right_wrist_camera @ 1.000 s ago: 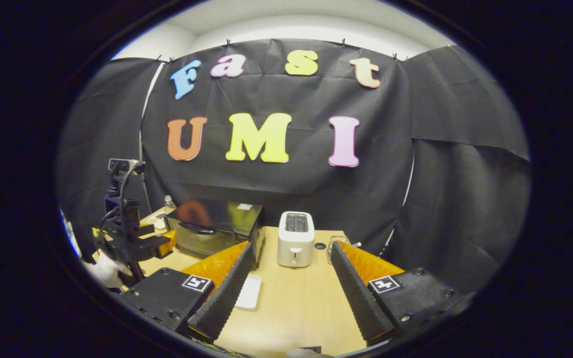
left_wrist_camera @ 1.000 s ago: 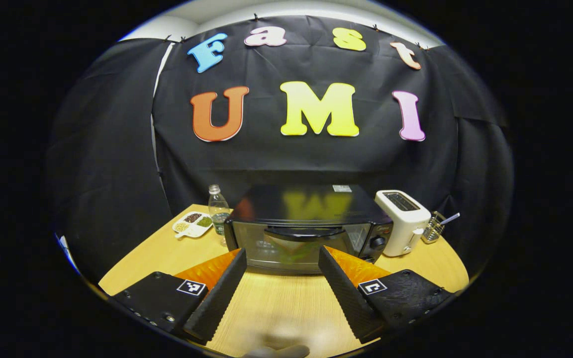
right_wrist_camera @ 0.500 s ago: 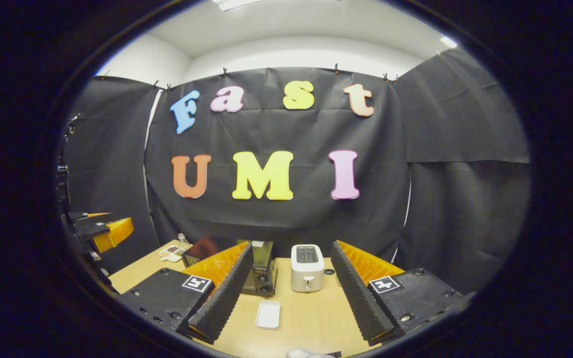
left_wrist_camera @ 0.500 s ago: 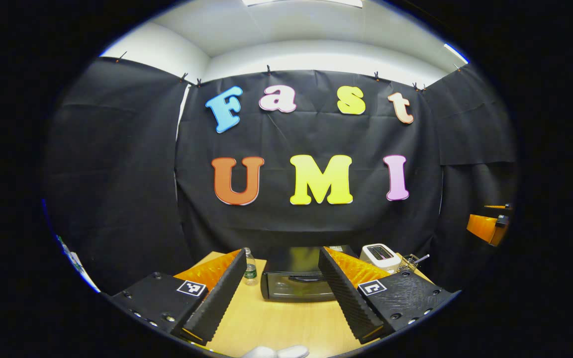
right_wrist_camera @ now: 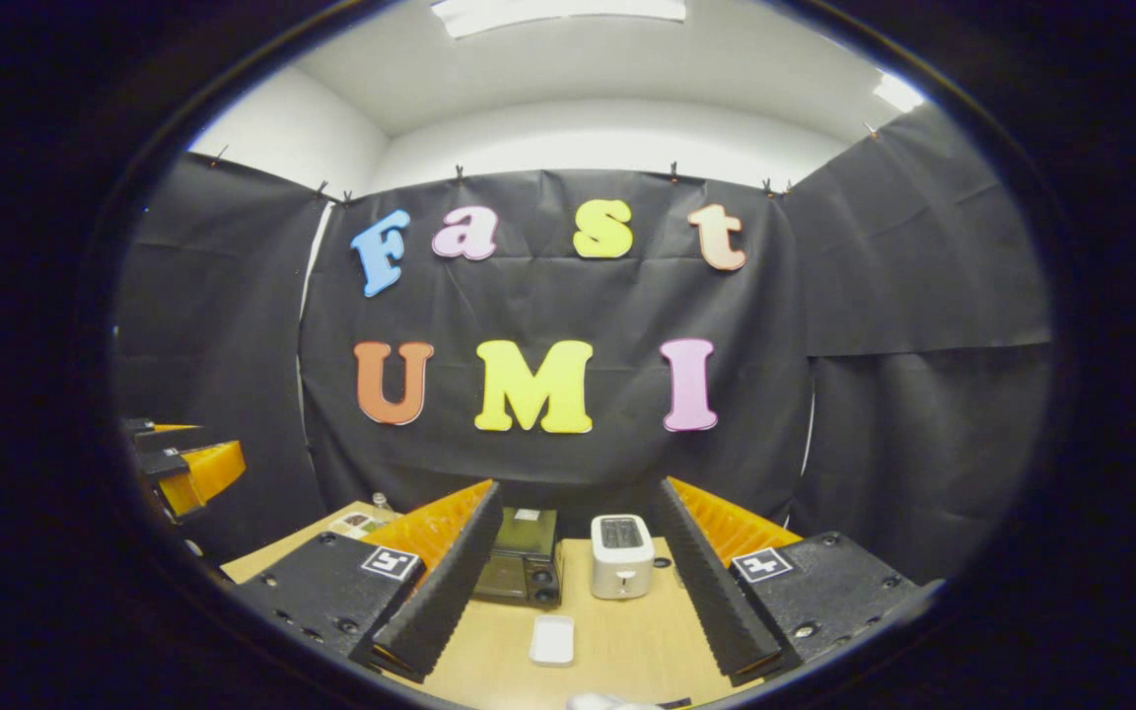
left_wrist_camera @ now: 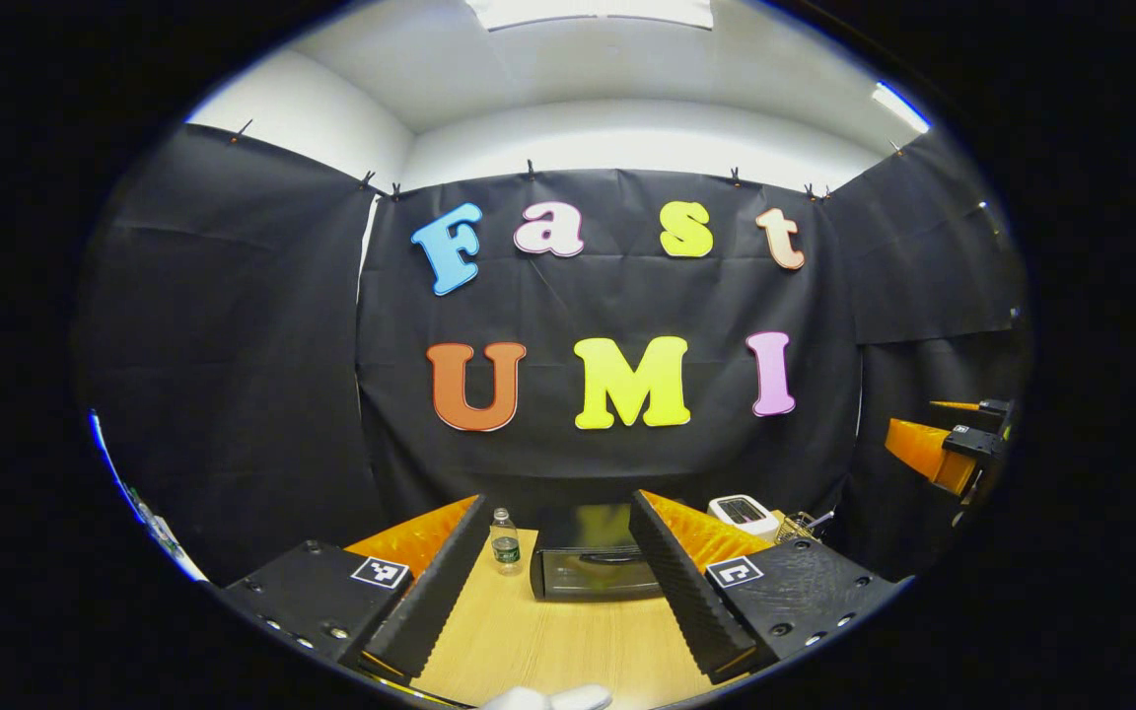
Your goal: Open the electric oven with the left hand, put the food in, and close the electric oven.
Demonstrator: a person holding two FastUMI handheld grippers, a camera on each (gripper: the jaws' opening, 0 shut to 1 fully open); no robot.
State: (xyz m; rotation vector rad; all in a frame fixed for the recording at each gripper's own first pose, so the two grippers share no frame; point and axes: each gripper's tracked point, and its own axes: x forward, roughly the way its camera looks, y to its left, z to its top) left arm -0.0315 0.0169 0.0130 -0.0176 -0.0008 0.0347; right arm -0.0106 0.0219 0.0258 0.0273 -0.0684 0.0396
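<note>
The black electric oven (left_wrist_camera: 588,570) stands at the back of the wooden table (left_wrist_camera: 548,641), its glass door closed. My left gripper (left_wrist_camera: 556,505) is open and empty, held high and well back from the oven, which sits between its fingers in the left gripper view. My right gripper (right_wrist_camera: 576,491) is open and empty too, far from the oven (right_wrist_camera: 521,567). A small white rectangular dish (right_wrist_camera: 553,639) lies on the table in front of the oven and toaster; I cannot tell what it holds. Each gripper appears at the edge of the other's view: the right gripper (left_wrist_camera: 943,449) and the left gripper (right_wrist_camera: 183,463).
A white toaster (left_wrist_camera: 744,511) stands right of the oven, with a wire utensil holder (left_wrist_camera: 797,525) beyond it. A water bottle (left_wrist_camera: 504,540) stands left of the oven. A sectioned plate (right_wrist_camera: 356,521) lies near the table's left back corner.
Both grippers have drawn back and risen away from the table, so the oven and toaster look smaller and lower. Both stay open and empty. The oven door stays closed.
</note>
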